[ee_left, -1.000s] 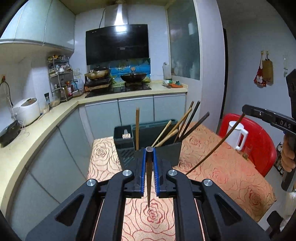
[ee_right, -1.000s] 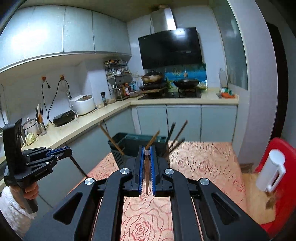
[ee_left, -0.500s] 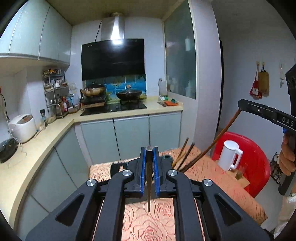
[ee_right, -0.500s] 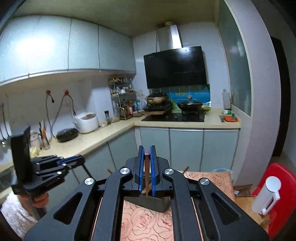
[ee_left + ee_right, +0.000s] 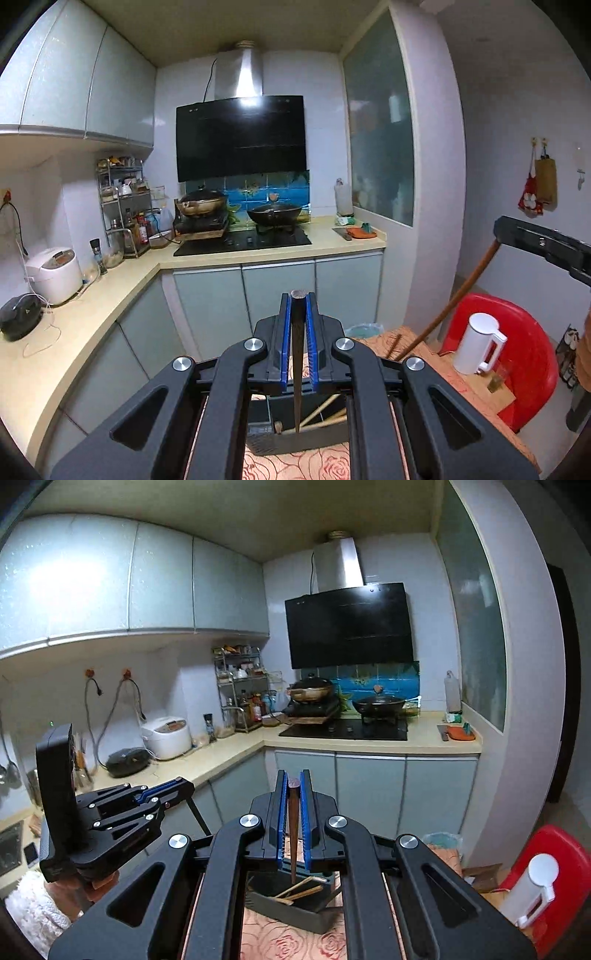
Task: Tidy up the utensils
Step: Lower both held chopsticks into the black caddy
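My left gripper point(image 5: 297, 301) is shut on a dark chopstick point(image 5: 297, 369) that hangs tip-down over the black utensil holder point(image 5: 291, 441). Several wooden chopsticks point(image 5: 325, 415) lie inside the holder. At the right edge of the left wrist view, my right gripper point(image 5: 498, 230) holds a brown chopstick point(image 5: 454, 299) slanting down toward the table. In the right wrist view, the right gripper point(image 5: 294, 777) is shut on that brown chopstick point(image 5: 293, 842) above the holder point(image 5: 295, 910). To its left the left gripper point(image 5: 186, 788) is held by a hand, the dark chopstick point(image 5: 199, 818) hanging below it.
The holder stands on a table with a rose-patterned cloth point(image 5: 295, 463). A red chair point(image 5: 532, 354) with a white kettle point(image 5: 476, 343) is at the right. The L-shaped counter point(image 5: 74, 325) carries a rice cooker point(image 5: 55, 275) and a hob with woks point(image 5: 273, 214).
Both grippers have risen, each still shut on its chopstick. The holder and table have sunk low in both views, and the chopstick tips now hang higher above the holder.
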